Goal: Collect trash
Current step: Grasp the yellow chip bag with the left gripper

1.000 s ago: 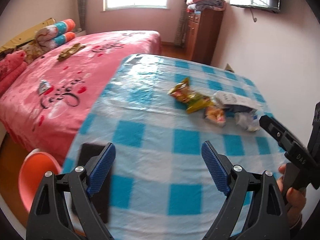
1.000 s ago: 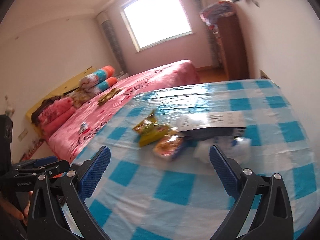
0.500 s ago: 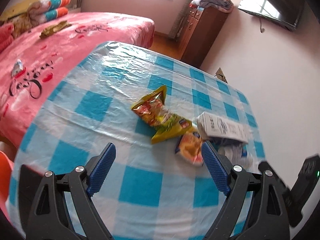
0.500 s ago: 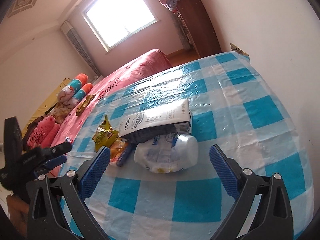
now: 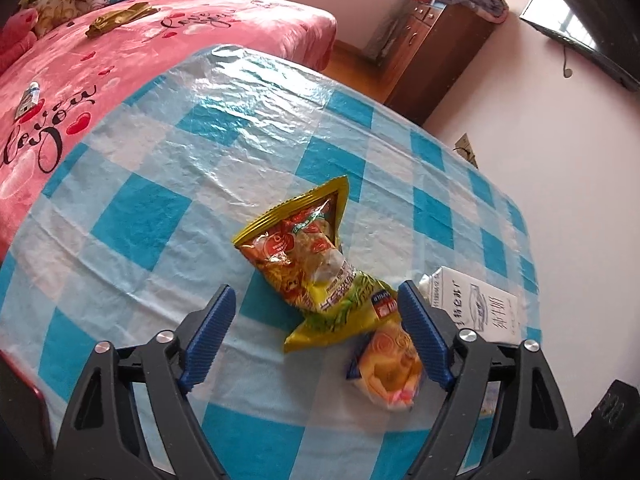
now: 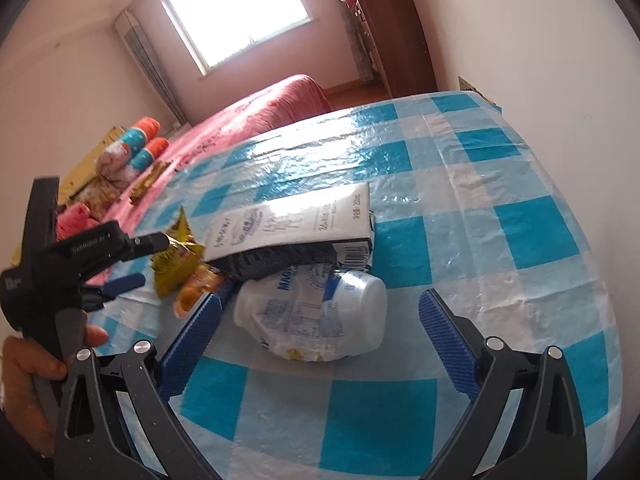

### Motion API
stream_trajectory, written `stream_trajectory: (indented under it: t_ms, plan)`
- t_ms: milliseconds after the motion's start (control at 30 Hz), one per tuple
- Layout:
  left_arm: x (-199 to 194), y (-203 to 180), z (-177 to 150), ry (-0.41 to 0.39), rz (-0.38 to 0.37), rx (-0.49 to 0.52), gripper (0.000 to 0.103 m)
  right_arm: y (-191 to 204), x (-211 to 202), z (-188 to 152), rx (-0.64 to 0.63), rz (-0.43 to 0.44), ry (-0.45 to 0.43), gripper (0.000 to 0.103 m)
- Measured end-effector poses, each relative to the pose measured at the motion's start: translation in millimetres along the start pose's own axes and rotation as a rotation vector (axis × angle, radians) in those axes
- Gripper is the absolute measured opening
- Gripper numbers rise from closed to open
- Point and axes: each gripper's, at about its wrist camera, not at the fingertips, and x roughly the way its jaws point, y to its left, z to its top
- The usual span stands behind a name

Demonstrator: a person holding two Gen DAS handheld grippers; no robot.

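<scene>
Closing in on the trash pile, nothing picked up yet.

My left gripper (image 5: 314, 320), jaws just narrowing but gripping nothing, straddles the yellow snack bag (image 5: 316, 276) on the table (image 5: 152, 208); my right gripper (image 6: 320, 334) hangs open around the crushed bottle (image 6: 316, 316). Next I lower and squeeze. I count two wrappers, one carton (image 6: 292, 220), one bottle.

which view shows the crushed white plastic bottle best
The right wrist view. The crushed white bottle lies there in full on the checked tablecloth, between the right gripper fingers and just in front of the milk carton. The left wrist view does not show it clearly; the carton and that gripper's finger cover that spot.
</scene>
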Motion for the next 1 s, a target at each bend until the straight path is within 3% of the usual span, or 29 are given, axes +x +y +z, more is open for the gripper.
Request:
stream_trajectory:
  t_ms: [467,567,733,1000]
  plan:
    - [20,-8,12,-0.009,0.075,0.042,0.071,4,22,3,-0.009,-0.016,0.047,0.098]
    - [20,-8,13,-0.016,0.083,0.055,0.066,8,26,3,-0.030,-0.048,0.051,0.098]
    - [17,-5,10,-0.033,0.077,0.096,0.048,16,31,3,-0.070,-0.099,0.069,0.099]
    - [11,-2,3,-0.034,0.059,0.141,0.042,22,32,1,-0.105,-0.108,0.083,0.099]
